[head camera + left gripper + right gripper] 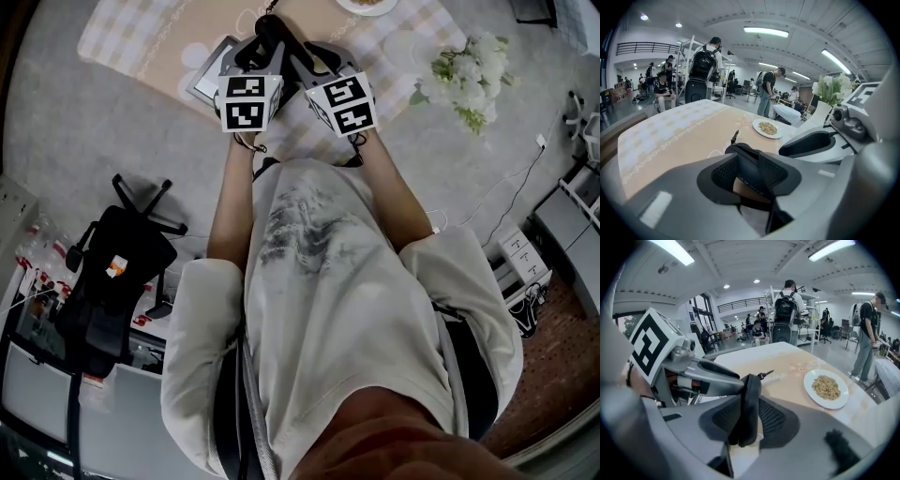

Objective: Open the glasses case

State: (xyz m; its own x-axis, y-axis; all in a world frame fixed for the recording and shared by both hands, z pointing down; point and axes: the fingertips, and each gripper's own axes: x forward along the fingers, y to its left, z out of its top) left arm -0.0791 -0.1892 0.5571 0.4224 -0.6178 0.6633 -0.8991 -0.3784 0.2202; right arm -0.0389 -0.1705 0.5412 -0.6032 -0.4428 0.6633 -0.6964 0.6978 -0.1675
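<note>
Far left, on the floor, stands a black chair (122,253). Next comes the left gripper (752,177), held over the checked cloth (670,136) on the table (66,122). Its fingers (722,175) are pinching the black glasses case (746,159), which fills the gap between them. The case is held between the two grippers (they sit side by side, very close), over the cloth. The right gripper (749,420) pinches it too, with a thin dark edge of the case standing upright between its fingers (774,419). Past the grippers lies a white plate (828,388) with food on it. White flowers (469,70) stand far right.
</note>
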